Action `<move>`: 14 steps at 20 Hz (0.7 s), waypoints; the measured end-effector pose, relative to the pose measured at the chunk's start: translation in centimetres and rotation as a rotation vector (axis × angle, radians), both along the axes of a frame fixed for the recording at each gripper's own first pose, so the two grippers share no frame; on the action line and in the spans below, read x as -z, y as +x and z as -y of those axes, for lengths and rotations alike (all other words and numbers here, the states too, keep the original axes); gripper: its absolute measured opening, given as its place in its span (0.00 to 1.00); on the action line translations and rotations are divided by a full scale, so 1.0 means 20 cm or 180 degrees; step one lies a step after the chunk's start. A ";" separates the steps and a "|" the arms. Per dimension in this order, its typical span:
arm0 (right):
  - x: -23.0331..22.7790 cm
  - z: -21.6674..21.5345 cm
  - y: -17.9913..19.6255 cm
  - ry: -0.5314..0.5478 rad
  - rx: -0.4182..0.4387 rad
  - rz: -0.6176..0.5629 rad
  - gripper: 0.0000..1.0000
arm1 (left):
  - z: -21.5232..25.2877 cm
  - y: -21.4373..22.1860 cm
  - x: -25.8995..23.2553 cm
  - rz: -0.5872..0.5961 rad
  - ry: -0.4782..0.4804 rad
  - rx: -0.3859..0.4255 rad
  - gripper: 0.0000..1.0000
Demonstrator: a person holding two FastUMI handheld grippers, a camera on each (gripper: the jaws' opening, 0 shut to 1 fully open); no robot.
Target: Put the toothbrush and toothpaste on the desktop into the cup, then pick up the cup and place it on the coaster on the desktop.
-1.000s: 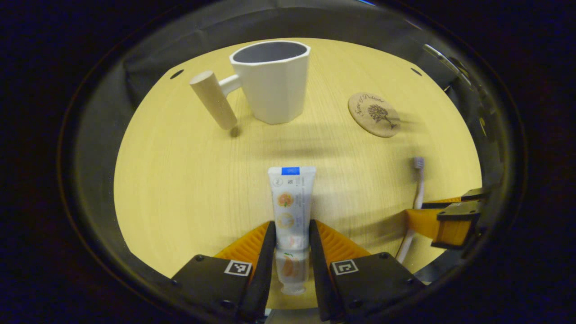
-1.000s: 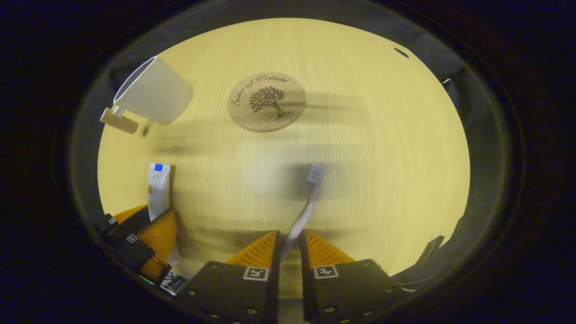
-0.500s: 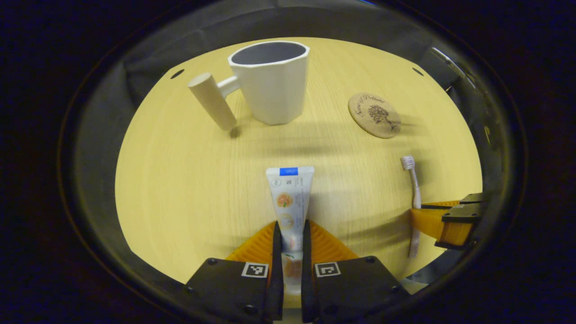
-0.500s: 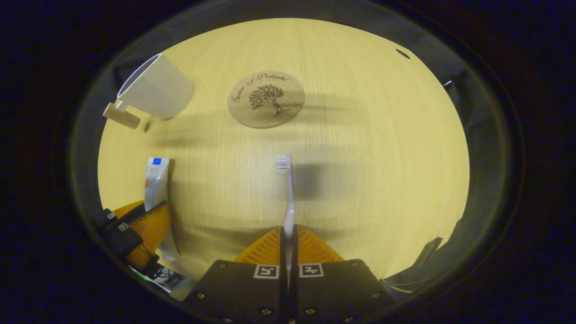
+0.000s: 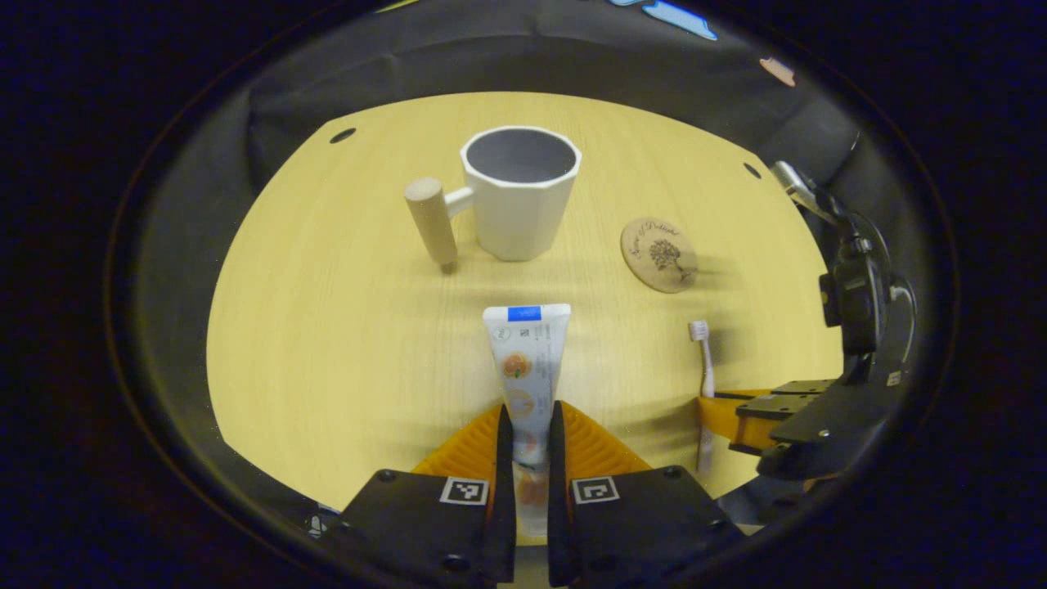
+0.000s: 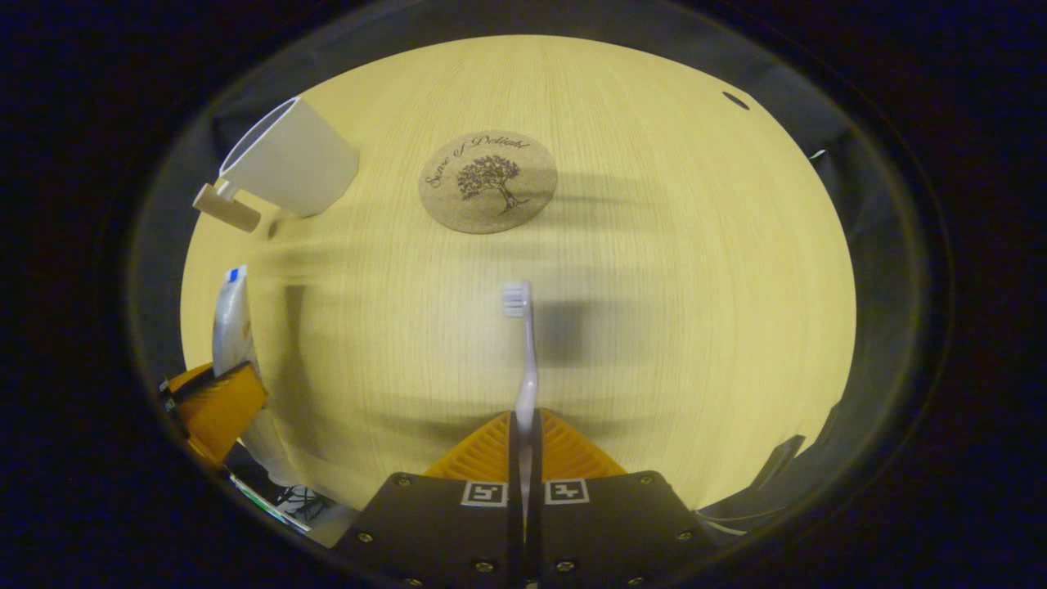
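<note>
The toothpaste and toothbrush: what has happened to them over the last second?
Both got gripped: the left gripper closed on the toothpaste and lifted it, judging by the shrinking cup, while the right gripper closed on the toothbrush, straightening it. Cup and coaster stayed on the desktop.

The toothpaste (image 5: 526,360) cap end sits hidden between the left gripper (image 5: 530,425) fingers. The toothbrush (image 6: 523,360) handle end is likewise covered, apparently clamped.
</note>
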State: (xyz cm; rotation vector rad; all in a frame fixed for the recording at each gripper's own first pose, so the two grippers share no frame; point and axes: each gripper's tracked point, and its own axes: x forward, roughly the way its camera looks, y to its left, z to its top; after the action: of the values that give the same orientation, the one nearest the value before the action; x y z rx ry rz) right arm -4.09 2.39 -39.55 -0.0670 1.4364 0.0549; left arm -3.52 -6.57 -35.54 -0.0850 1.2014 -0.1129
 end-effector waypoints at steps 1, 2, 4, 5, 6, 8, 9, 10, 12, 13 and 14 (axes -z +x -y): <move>0.00 0.00 0.00 0.0004 -0.0003 0.0006 0.02 | 0.00 0.01 -0.06 0.0065 -0.0025 -0.0008 0.23; 0.00 0.00 0.00 0.0004 -0.0008 0.0011 0.02 | 0.00 0.03 -0.13 0.0133 -0.0054 -0.0021 0.23; 0.00 0.00 0.00 0.0005 -0.0015 0.0017 0.02 | 0.00 0.08 -0.29 0.0293 -0.0127 -0.0065 0.23; 0.00 0.00 0.00 0.0006 -0.0015 0.0019 0.02 | -0.01 0.11 -0.36 0.0375 -0.0157 -0.0088 0.23; 0.00 0.00 0.00 0.0007 -0.0018 0.0021 0.02 | -0.02 0.15 -0.43 0.0447 -0.0189 -0.0110 0.23; 0.00 0.00 0.00 0.0012 -0.0020 0.0027 0.02 | -0.02 0.24 -0.54 0.0575 -0.0308 -0.0170 0.23; 0.00 0.00 0.00 0.0015 -0.0019 0.0030 0.02 | -0.02 0.30 -0.59 0.0634 -0.0375 -0.0201 0.23; 0.00 0.00 0.00 0.0020 -0.0015 0.0031 0.02 | -0.03 0.37 -0.62 0.0694 -0.0410 -0.0225 0.23; 0.00 0.00 0.00 0.0031 0.0001 0.0034 0.02 | -0.07 0.51 -0.67 0.0814 -0.0382 -0.0235 0.23; 0.00 0.00 0.00 0.0036 0.0007 0.0038 0.02 | -0.09 0.57 -0.69 0.0876 -0.0362 -0.0227 0.23; 0.00 0.00 0.00 0.0041 0.0012 0.0041 0.02 | -0.10 0.64 -0.70 0.0932 -0.0355 -0.0219 0.23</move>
State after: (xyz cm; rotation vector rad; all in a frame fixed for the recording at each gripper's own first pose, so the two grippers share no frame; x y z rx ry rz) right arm -4.14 2.39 -39.54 -0.0541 1.4230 0.0604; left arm 9.31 -4.63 -21.45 -0.2007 0.8985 -0.1273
